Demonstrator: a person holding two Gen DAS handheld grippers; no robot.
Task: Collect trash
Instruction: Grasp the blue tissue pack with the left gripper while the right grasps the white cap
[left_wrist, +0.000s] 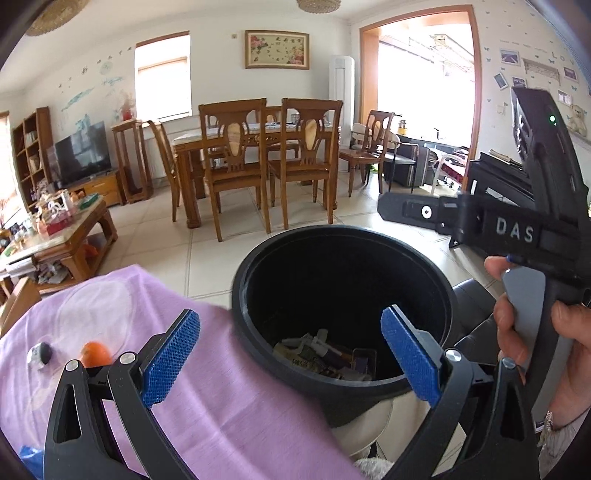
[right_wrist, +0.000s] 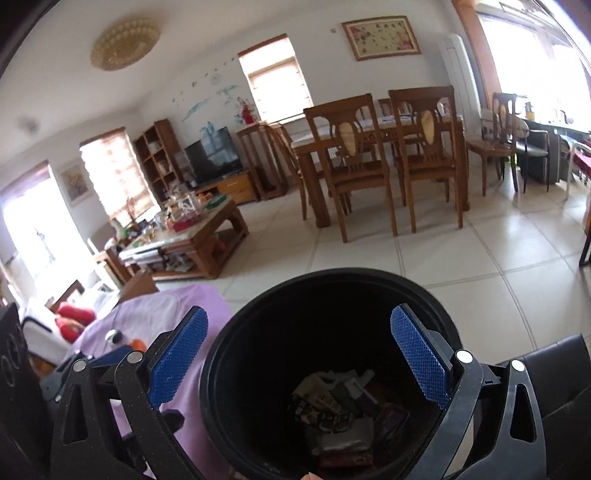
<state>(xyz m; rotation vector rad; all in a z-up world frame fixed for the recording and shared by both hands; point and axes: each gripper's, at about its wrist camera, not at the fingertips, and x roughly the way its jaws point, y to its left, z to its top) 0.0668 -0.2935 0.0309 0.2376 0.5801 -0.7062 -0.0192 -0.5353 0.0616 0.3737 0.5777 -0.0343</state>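
Left view alone shows an orange (left_wrist: 96, 353) on the purple cloth (left_wrist: 221, 398). Left gripper (left_wrist: 291, 358) and right gripper (right_wrist: 301, 358) gape empty over the near bin (left_wrist: 255, 295), its trash (left_wrist: 325, 354) dim.

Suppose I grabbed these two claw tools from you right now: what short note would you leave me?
Left gripper: open, holding nothing.
Right gripper: open, holding nothing.
Both hang over the black bin, which stands beside the purple cloth.
Done: wrappers and packets lie at the bin's bottom.
Left: an orange and a small round black-and-white item on the cloth; check whether they are trash.
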